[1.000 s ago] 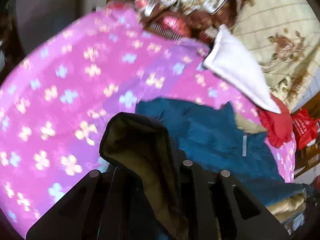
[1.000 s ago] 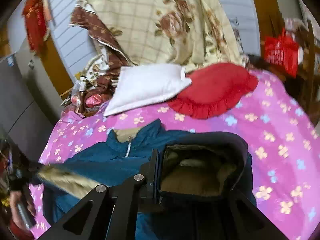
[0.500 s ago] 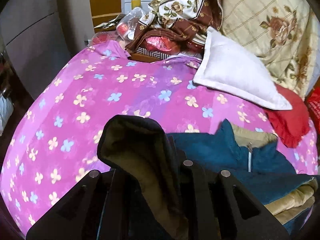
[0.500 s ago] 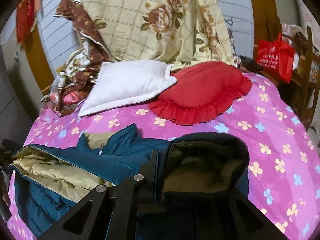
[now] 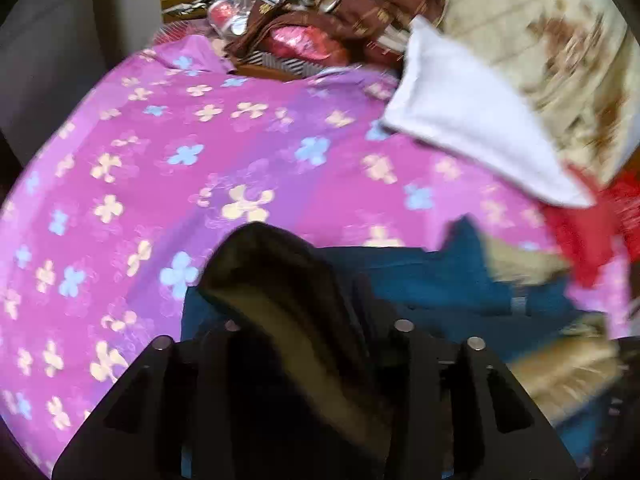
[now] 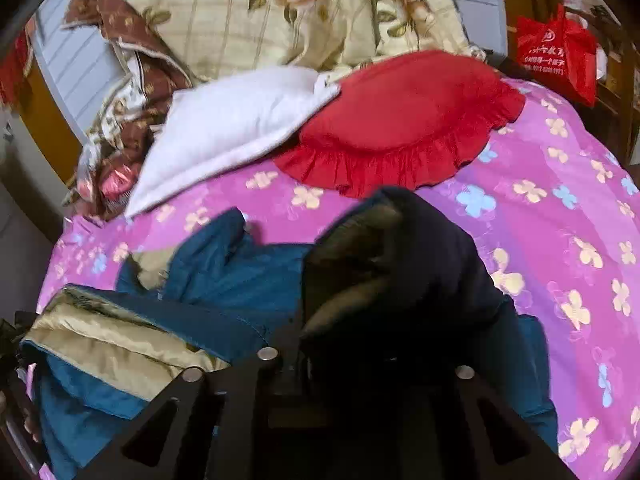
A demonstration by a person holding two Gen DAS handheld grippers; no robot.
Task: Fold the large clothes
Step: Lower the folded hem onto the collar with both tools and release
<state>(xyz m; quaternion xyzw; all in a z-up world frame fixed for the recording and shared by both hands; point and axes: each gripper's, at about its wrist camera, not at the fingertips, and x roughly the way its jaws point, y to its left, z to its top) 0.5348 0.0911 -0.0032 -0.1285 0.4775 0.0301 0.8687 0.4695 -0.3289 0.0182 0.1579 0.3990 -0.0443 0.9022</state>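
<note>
A large teal jacket (image 6: 240, 276) with a tan lining (image 6: 108, 344) lies on the pink flowered bed cover (image 6: 560, 216). It also shows in the left wrist view (image 5: 432, 280). My left gripper (image 5: 316, 344) is shut on a dark cuff with tan lining (image 5: 280, 280), held just above the bed cover (image 5: 200, 152). My right gripper (image 6: 364, 352) is shut on the other dark cuff (image 6: 400, 264), held over the jacket. The fingertips are hidden by the cloth in both views.
A white pillow (image 6: 232, 128) and a red ruffled cushion (image 6: 404, 120) lie at the head of the bed, with a floral quilt (image 6: 304, 12) behind. A red bag (image 6: 556, 56) sits at the right. A brown patterned heap (image 5: 320, 20) lies at the far corner.
Both grippers have moved forward and down over the jacket, still holding the cuffs. The jacket's side with the tan lining is now folded over onto its body.
</note>
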